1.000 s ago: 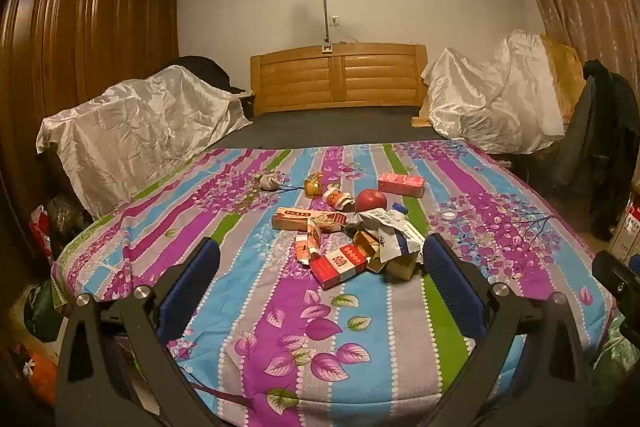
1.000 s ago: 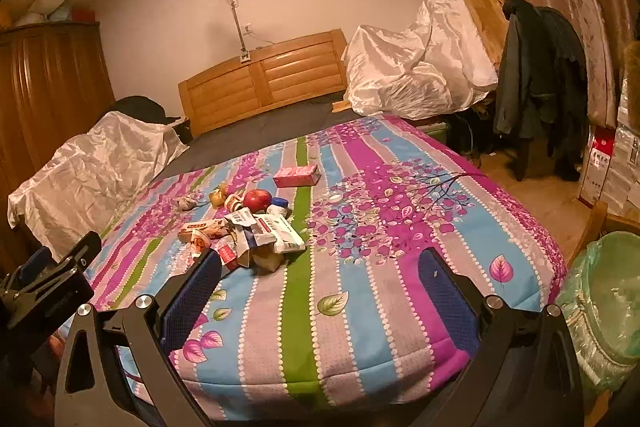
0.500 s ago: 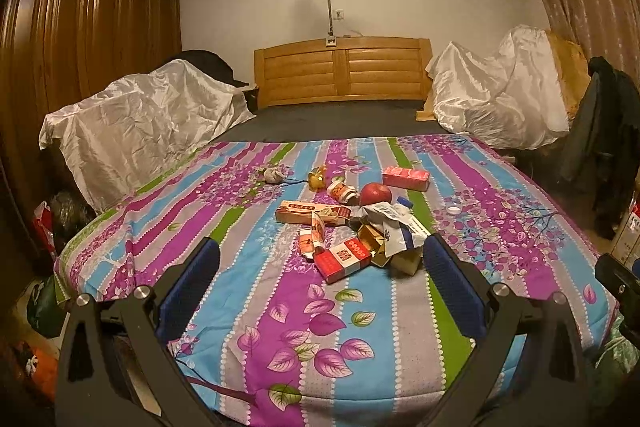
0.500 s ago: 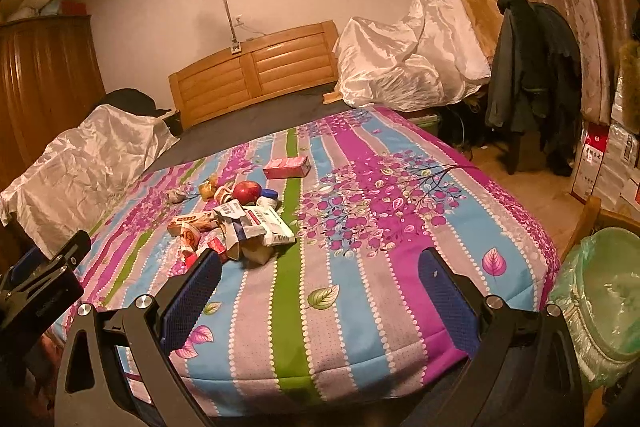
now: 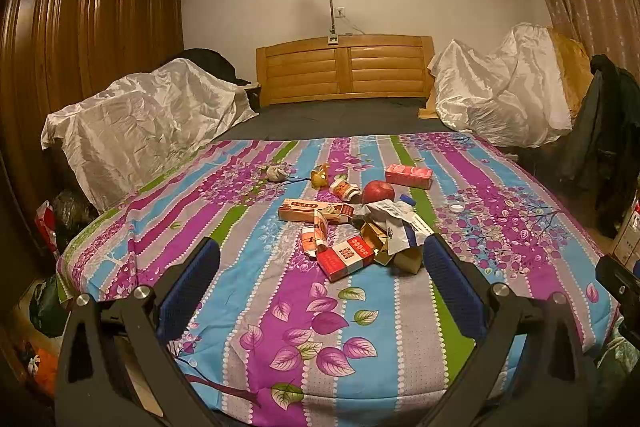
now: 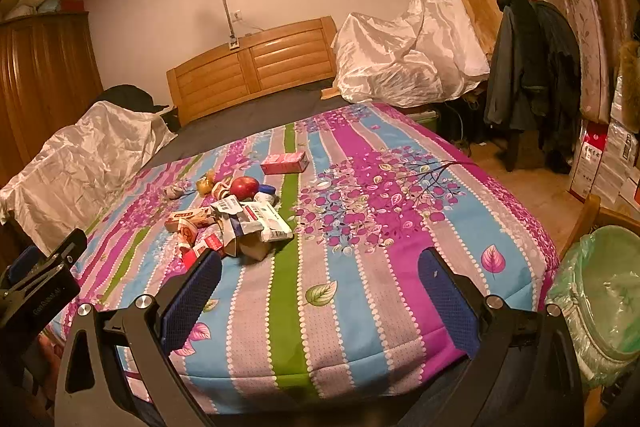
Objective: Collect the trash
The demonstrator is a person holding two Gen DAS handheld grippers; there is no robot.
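left gripper (image 5: 320, 275) jaws wide apart, holding nothing | right gripper (image 6: 318, 283) likewise | step: approach, nothing picked yet | trash pile (image 5: 352, 227) lay mid-frame on bed (image 5: 400, 367), red box (image 5: 345, 257) nearest | next: reach in, grip one piece, carry to lined bin (image 6: 600, 291) at lower right

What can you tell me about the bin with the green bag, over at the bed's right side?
The bin stands on the floor off the bed's right foot corner, seen only by the right camera at its frame edge. It is round and lined with a thin, translucent, crinkled pale green bag folded over the rim. Its mouth is open and facing up; the visible inside shows only bag. A wooden chair part rises just beside it; whether they touch is unclear. Part of it is cut off.
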